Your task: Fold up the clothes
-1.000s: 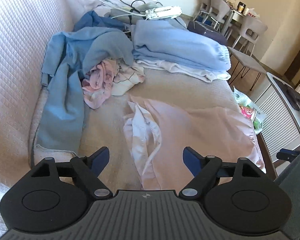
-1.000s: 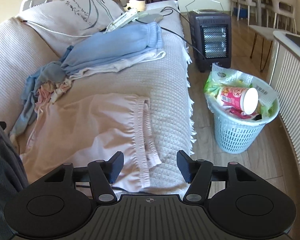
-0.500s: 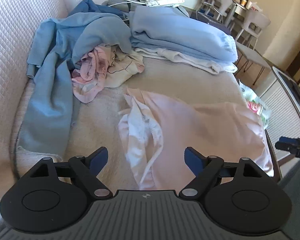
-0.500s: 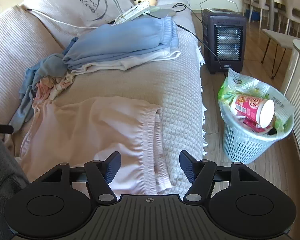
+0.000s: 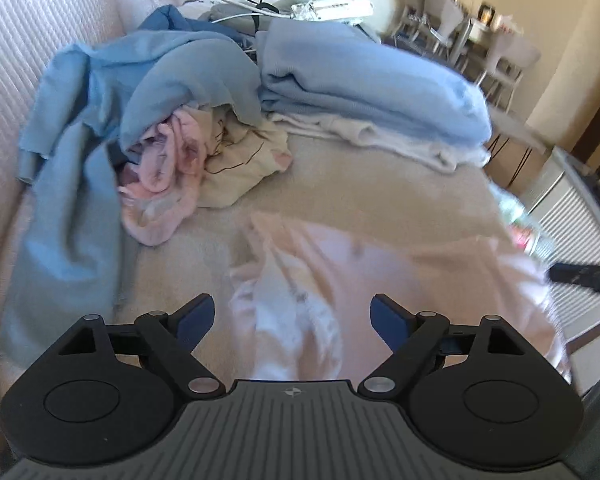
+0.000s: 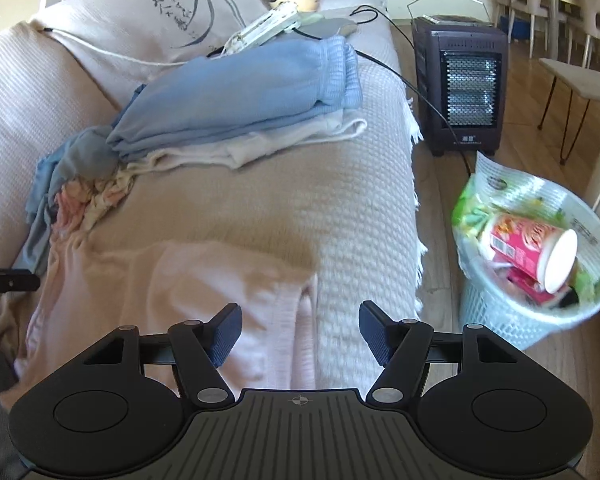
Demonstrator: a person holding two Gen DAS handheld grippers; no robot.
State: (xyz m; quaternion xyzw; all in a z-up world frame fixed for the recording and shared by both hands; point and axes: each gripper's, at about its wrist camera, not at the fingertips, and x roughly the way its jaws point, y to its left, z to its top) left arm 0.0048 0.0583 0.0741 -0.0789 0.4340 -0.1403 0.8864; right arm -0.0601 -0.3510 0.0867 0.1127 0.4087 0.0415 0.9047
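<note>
Bright daylight throughout, fisheye bending and dark corners at the edges, motion blur smearing both views

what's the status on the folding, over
Left gripper and right gripper both open, empty. Pink garment spread on the sofa, not gripped. Unfolded pile beyond it, nothing blocking.
</note>
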